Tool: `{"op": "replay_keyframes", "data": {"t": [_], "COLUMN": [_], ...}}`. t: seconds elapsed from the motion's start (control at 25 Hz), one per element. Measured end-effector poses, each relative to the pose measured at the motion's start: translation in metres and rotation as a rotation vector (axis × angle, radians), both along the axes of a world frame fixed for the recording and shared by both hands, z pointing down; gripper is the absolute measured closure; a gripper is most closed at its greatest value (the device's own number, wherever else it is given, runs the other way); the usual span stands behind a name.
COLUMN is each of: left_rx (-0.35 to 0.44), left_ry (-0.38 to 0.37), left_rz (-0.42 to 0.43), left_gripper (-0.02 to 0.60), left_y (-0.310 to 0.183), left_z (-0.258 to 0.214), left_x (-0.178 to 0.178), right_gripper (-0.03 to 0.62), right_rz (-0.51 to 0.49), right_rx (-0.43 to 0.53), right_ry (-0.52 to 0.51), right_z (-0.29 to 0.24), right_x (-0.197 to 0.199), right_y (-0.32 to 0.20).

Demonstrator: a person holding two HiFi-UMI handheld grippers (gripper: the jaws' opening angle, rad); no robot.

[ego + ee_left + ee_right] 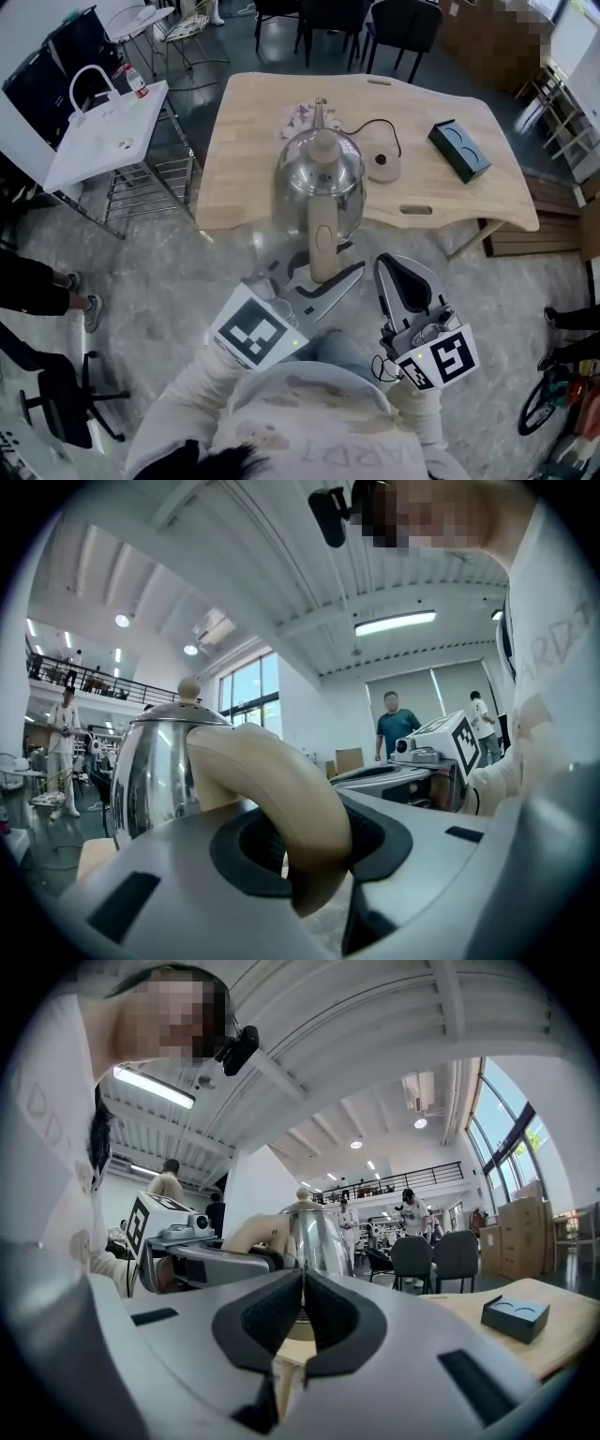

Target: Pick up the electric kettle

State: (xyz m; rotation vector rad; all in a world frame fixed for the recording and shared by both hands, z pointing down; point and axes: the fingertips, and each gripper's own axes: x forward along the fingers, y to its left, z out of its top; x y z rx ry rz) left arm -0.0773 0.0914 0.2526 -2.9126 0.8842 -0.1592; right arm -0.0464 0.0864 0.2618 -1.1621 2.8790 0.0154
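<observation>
Two tongs in view. Left tongs clamped on curved beige plastic handle of shiny rounded steel electric kettle. In the left gripper view the handle is wedged between the black pads, jaws part-way apart around it. Kettle is over near edge of pale wooden surface, about mid-width, off its base. Cannot tell if its bottom touches the wood. Round beige kettle base with black cord lies just right of kettle, toward surface centre. Right tongs off the near edge, jaws together, nothing between them, clear of kettle. Dark green rectangular box near right edge.
</observation>
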Motion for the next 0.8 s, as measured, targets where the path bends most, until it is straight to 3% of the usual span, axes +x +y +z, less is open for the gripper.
{"op": "replay_keyframes", "data": {"t": [0.2,0.44,0.8], "left_rx": [0.012,-0.018,-0.027], "left_ry": [-0.012,0.028,0.028], "left_rz": [-0.023,-0.038,-0.014], "left_gripper": [0.466,0.466,0.466], "left_y": [0.024,0.039,0.051], "left_z": [-0.005,-0.013,-0.019], "left_x": [-0.009,-0.009,-0.001], "right_gripper": [0.576,0.576,0.577], "right_rz": [-0.021,-0.029,-0.005], "right_rx": [0.021,0.03,0.045], "right_ry": [-0.004,0.006,0.01], "right_z": [-0.007,-0.012,-0.025], "right_x": [-0.012,-0.014,-0.007], "right_y": [0.016,0.032,0.044]}}
